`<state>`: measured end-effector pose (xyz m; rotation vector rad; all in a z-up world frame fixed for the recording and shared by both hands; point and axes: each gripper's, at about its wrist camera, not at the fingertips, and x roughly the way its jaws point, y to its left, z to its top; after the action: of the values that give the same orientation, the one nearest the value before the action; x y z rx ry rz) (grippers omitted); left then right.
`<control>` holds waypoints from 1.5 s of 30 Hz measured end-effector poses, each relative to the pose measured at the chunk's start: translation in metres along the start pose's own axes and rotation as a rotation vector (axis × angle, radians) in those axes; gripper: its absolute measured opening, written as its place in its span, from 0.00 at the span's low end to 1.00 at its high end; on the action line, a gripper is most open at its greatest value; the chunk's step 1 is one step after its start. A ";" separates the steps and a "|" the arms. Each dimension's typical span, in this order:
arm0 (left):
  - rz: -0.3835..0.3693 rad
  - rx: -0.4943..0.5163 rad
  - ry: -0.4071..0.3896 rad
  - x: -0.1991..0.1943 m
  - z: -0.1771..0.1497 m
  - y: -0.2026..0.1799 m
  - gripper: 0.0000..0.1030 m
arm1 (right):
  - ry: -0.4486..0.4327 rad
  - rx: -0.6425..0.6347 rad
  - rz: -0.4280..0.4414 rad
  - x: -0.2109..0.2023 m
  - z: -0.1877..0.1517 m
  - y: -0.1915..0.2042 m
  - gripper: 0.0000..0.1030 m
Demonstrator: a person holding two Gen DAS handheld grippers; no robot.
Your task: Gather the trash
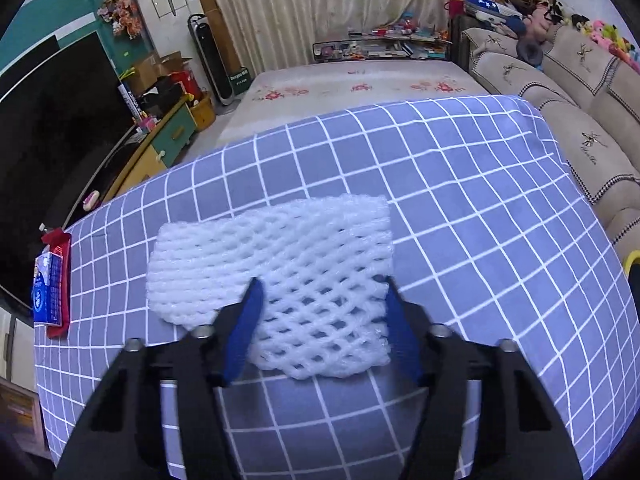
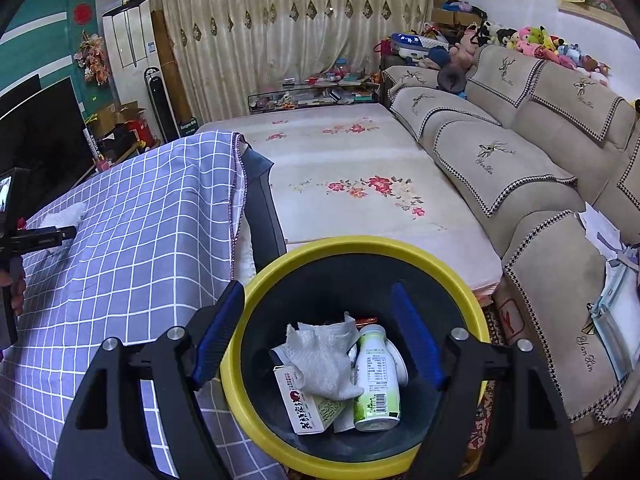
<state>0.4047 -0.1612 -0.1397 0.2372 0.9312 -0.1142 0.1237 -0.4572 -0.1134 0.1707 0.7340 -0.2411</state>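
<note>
**Foam net next, bin waiting**

While your left gripper (image 1: 320, 292) spreads its fingers around the foam net (image 1: 272, 272) lying on the table (image 1: 480, 208), your right gripper (image 2: 318, 336), fingers spread and empty, hovers over the trash bin (image 2: 256, 364), apparently marking the drop.

A white foam net sleeve (image 1: 276, 280), soft and open-meshed, lies on a matt woven cloth (image 1: 460, 200) in lilac with white grid lines. The left gripper (image 1: 320, 284) has matt black plastic arms with blue rubbery pads (image 1: 250, 320). In the right wrist view, a bin (image 2: 256, 300) with a glossy yellow plastic rim holds crumpled rough white paper towel (image 2: 324, 356), a smooth plastic bottle (image 2: 376, 380) at 3 o'clock of it, and a printed cardboard box (image 2: 298, 404).
</note>
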 end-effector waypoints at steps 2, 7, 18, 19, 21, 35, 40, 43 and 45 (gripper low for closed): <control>-0.010 0.005 -0.010 -0.002 0.001 0.000 0.27 | -0.002 -0.002 0.008 -0.001 0.000 0.001 0.70; -0.066 -0.028 -0.061 -0.026 -0.001 0.006 0.08 | -0.017 0.001 0.020 -0.008 0.000 0.001 0.70; -0.273 0.155 -0.207 -0.153 -0.033 -0.062 0.08 | -0.095 0.025 -0.016 -0.054 -0.003 -0.020 0.70; -0.296 0.171 -0.220 -0.164 -0.034 -0.072 0.08 | -0.102 0.027 -0.023 -0.060 -0.004 -0.023 0.70; -0.345 0.205 -0.240 -0.184 -0.039 -0.095 0.08 | -0.119 0.030 -0.047 -0.072 -0.007 -0.031 0.70; -0.702 0.399 -0.122 -0.209 -0.066 -0.301 0.09 | -0.213 0.116 -0.160 -0.149 -0.036 -0.094 0.70; -0.672 0.468 -0.064 -0.175 -0.071 -0.351 0.11 | -0.220 0.142 -0.175 -0.161 -0.043 -0.108 0.71; -0.615 0.500 -0.046 -0.151 -0.073 -0.370 0.35 | -0.223 0.149 -0.165 -0.164 -0.044 -0.111 0.72; -0.559 0.503 -0.052 -0.140 -0.076 -0.375 0.67 | -0.228 0.148 -0.155 -0.164 -0.041 -0.111 0.72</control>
<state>0.1874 -0.5061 -0.1277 0.4296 0.8849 -0.8722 -0.0502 -0.5280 -0.0395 0.2234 0.5028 -0.4556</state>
